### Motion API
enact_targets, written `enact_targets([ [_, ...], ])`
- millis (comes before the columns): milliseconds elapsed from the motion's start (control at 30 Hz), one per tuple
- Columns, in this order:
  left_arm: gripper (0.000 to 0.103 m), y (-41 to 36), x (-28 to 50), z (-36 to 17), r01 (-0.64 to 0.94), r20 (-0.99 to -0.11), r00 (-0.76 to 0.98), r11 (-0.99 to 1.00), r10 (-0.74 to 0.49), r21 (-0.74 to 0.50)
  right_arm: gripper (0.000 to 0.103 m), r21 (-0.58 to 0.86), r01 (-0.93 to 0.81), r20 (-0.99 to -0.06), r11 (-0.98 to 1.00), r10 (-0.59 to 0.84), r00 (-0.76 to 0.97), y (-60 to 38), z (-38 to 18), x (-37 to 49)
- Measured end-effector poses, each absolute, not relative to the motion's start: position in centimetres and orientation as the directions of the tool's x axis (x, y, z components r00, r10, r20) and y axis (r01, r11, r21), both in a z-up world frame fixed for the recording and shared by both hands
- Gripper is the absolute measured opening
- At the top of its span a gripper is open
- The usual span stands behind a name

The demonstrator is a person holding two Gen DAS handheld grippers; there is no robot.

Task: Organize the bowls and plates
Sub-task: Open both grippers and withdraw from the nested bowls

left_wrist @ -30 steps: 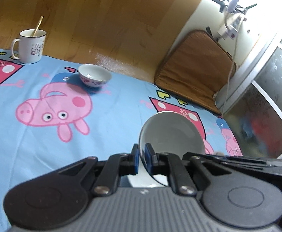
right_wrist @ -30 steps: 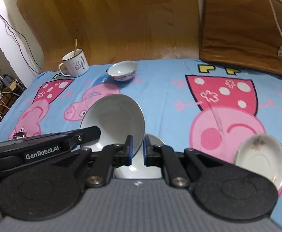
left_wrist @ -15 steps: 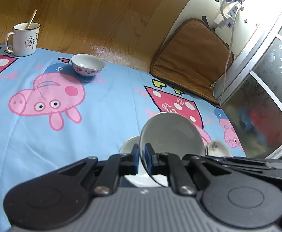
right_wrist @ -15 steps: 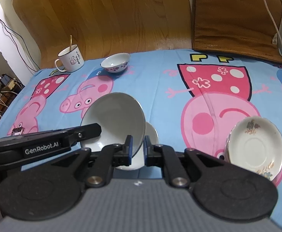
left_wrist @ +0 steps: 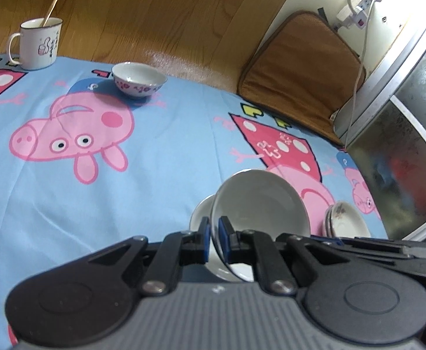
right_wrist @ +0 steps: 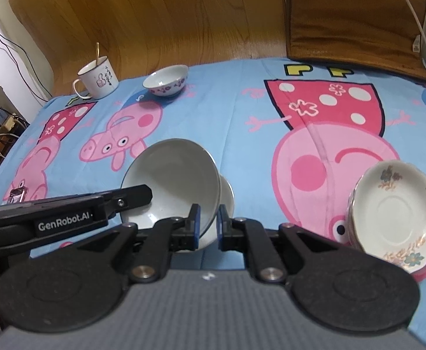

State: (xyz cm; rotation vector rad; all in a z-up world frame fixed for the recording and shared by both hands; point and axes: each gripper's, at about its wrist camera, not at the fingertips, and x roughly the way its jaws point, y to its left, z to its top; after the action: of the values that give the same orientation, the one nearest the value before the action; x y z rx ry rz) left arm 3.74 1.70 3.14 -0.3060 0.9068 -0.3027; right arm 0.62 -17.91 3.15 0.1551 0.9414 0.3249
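Observation:
My left gripper (left_wrist: 215, 240) is shut on the rim of a plain white bowl (left_wrist: 259, 213), held tilted on edge above a second white dish (left_wrist: 199, 215) on the bed. In the right wrist view the same bowl (right_wrist: 172, 183) sits between my right gripper's (right_wrist: 207, 227) jaws, which stand slightly apart around its rim. A stack of flowered plates (right_wrist: 396, 215) lies at the right, also in the left wrist view (left_wrist: 344, 218). A small patterned bowl (left_wrist: 138, 80) stands far back.
A white mug (left_wrist: 39, 43) with a spoon stands at the back left on the blue Peppa Pig sheet (left_wrist: 154, 160). A brown cushion (left_wrist: 303, 70) leans at the back right. A wooden headboard (right_wrist: 154, 14) runs behind. A cabinet (left_wrist: 402, 145) stands to the right.
Both grippers and the held bowl have drawn back and to the right; the flowered plates have come further into view. The right jaws have parted a little around the bowl's rim.

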Motion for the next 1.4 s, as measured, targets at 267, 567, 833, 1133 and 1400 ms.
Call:
enact_targets([
  [267,0.009,1.3,4.2,2.4,0.131,-0.738,0.562,0.921,-0.375,-0.368,0.015,0.260,-0.203,-0.780,0.944,0.329,0.532,-17.7,2.4,1.0],
  [567,0.012,1.6,4.4,2.7,0.133,-0.732,0.577,0.926,-0.363,-0.354,0.023,0.252,-0.189,-0.768,0.949,0.315,0.557,-18.2,2.6,1.4],
  [833,0.016,2.2,4.2,3.1,0.131,-0.722,0.587,0.923,-0.366,-0.361,0.023,0.245,-0.200,-0.752,0.949,0.316,0.578,-18.1,3.5,1.5],
  [1133,0.025,3.3,4.6,3.2,0.113,-0.718,0.596,0.923,-0.358,-0.367,0.023,0.227,-0.220,-0.757,0.949,0.314,0.573,-16.9,3.6,1.7],
  [1400,0.046,2.5,4.5,2.4,0.156,-0.735,0.572,0.928,-0.363,-0.337,0.023,0.215,-0.219,-0.769,0.952,0.303,0.563,-16.2,3.3,2.0],
])
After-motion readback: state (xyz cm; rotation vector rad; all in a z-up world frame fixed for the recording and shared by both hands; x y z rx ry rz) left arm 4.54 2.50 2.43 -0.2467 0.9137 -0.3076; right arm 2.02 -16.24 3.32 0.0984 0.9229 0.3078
